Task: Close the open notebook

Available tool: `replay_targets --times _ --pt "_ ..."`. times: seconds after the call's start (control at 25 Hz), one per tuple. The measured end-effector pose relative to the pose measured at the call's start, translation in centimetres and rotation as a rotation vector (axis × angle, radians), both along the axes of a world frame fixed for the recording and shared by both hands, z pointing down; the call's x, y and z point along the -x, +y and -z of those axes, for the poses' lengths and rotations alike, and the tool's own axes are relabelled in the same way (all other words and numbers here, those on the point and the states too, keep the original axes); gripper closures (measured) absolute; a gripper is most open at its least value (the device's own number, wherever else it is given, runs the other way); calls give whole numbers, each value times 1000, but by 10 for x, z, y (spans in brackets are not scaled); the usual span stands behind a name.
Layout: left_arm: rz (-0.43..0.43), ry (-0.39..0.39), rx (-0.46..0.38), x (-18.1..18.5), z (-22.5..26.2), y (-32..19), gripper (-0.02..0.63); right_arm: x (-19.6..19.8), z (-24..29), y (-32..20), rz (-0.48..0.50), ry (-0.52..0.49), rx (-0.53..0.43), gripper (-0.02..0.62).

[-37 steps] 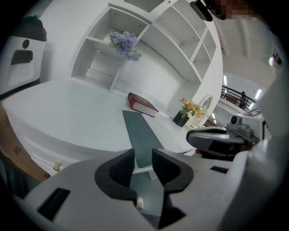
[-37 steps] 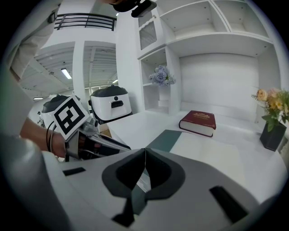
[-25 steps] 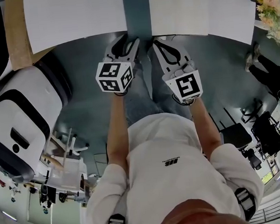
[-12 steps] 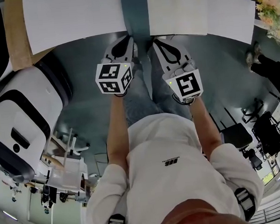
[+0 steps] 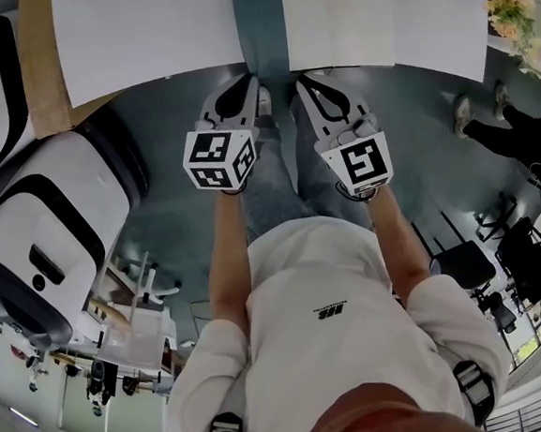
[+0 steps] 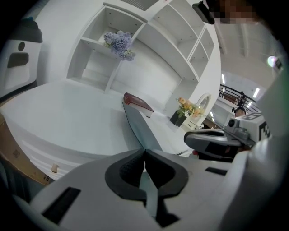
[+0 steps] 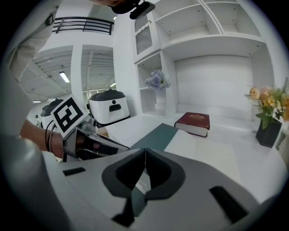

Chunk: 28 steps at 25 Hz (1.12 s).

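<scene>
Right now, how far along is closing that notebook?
Nothing looks done yet: the notebook seems to lie open on the table, a white page showing beside its teal part. In hand: nothing; the left gripper and right gripper are both shut and empty, short of it at the table's near edge. Left: the whole closing.

- The notebook (image 5: 338, 16) lies open and flat on the white table (image 5: 142, 33), with its blank white pages facing up.
- A faint fold line runs from its far edge to its near edge.
- Its left edge runs beside the dark teal strip (image 5: 258, 14), and its near edge sits close to the table's front edge.
- In the right gripper view it shows as a pale sheet (image 7: 203, 151).
</scene>
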State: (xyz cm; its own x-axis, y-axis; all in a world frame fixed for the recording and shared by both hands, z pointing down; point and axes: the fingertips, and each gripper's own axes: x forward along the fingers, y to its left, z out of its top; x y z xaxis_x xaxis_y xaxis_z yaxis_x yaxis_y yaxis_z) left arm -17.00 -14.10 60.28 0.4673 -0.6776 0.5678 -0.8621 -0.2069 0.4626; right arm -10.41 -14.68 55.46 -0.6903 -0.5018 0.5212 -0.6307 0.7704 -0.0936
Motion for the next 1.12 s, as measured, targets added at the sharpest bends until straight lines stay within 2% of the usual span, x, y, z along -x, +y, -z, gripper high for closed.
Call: replay_targets --times 0.56,1.12 --pt "-59 -48 -60 -21 50 -4 606 -25 33 -7 -31 -30 -42 598" --pt "-159 -46 -124 -62 91 -11 606 -55 57 -14 -103 -47 -76 598"
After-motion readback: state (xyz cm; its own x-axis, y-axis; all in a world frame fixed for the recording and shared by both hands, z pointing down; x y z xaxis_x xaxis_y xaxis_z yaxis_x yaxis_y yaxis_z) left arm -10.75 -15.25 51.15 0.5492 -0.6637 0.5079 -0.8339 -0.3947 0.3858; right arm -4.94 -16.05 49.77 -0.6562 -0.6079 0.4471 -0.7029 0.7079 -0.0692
